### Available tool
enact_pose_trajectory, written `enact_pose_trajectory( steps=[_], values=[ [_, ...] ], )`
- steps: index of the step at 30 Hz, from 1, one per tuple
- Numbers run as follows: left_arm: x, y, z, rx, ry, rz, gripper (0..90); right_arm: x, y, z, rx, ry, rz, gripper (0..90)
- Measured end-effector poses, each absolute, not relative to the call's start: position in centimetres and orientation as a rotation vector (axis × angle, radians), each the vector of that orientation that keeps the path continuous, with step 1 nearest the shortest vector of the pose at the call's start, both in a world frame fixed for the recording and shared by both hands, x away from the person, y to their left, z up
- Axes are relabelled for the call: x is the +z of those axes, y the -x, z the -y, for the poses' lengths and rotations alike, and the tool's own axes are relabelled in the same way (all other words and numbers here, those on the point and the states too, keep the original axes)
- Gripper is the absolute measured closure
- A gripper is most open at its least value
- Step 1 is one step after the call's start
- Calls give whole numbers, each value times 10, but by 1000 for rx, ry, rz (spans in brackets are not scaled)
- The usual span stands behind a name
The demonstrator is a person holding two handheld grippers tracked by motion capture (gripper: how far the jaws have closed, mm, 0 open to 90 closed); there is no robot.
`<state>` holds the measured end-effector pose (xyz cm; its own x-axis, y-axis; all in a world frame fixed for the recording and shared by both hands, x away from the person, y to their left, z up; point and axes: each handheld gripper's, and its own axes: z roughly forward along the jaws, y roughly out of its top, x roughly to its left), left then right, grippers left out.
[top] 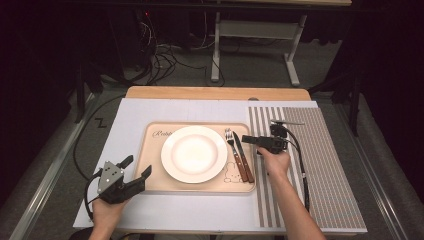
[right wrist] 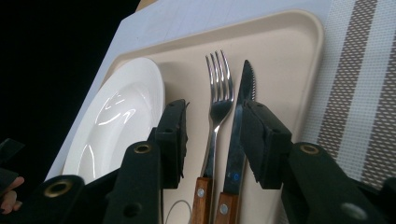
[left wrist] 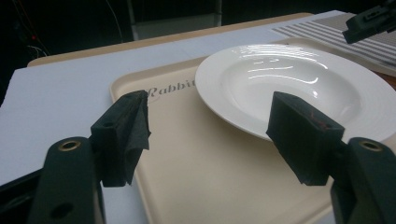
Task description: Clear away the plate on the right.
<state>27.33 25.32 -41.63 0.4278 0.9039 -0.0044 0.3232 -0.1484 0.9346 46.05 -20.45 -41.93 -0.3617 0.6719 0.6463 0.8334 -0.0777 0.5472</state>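
Two grippers: both are held by a person over the table, one in each hand, with forearms entering from the near edge.
Left gripper (top: 136,168): nearest of all, it sits at the near left corner of the tray, tilted toward the plate; its jaws stand spread wide with nothing between them.
Left gripper's own view: the black pads (left wrist: 122,135) frame bare tray surface and the near rim of the plate.
Beige rectangular plastic tray (top: 150,155): it lies on a white board (top: 100,200), towards that board's middle, with the word "Rabbit" printed near its far left corner and a small rabbit drawing at its near right corner.
White round deep ceramic plate (top: 194,153): it rests in the middle of the tray, empty and glossy.
Steel fork with a wooden handle (top: 233,150): it lies along the right side of the tray, just beside the plate, tines pointing to the far edge.
Steel knife with a wooden handle (top: 243,159): it lies just right of the fork, parallel to it, serrated blade pointing the same way.
Right gripper (top: 248,140): it hovers level over the right edge of the tray, pointing left; its jaws are partly spread, pinching nothing.
Right gripper's own view: the fork (right wrist: 215,116) and knife (right wrist: 239,116) show between the pads, below them, untouched.
Grey-and-white striped woven placemat (top: 320,165): it covers the right end of the table, under the right hand (top: 276,162).
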Motion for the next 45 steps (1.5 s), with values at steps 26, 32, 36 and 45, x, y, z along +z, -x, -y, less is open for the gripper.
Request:
enact_pose_trajectory(
  steps=[26,32,36,45],
  values=[
    [-417,-274,-254,743,-1703,-1087,293,-418,-429,273,-1524,1725,1941,604],
    [-417,-273,-255,757,-1698,-1094,285,-417,-421,287,-1547,1726,1930,598],
    [-417,-274,-255,759,-1698,-1097,283,-418,-417,294,-1562,1730,1917,596],
    [-417,-274,-255,757,-1701,-1096,283,-419,-409,309,-1588,1744,1888,576]
  ],
)
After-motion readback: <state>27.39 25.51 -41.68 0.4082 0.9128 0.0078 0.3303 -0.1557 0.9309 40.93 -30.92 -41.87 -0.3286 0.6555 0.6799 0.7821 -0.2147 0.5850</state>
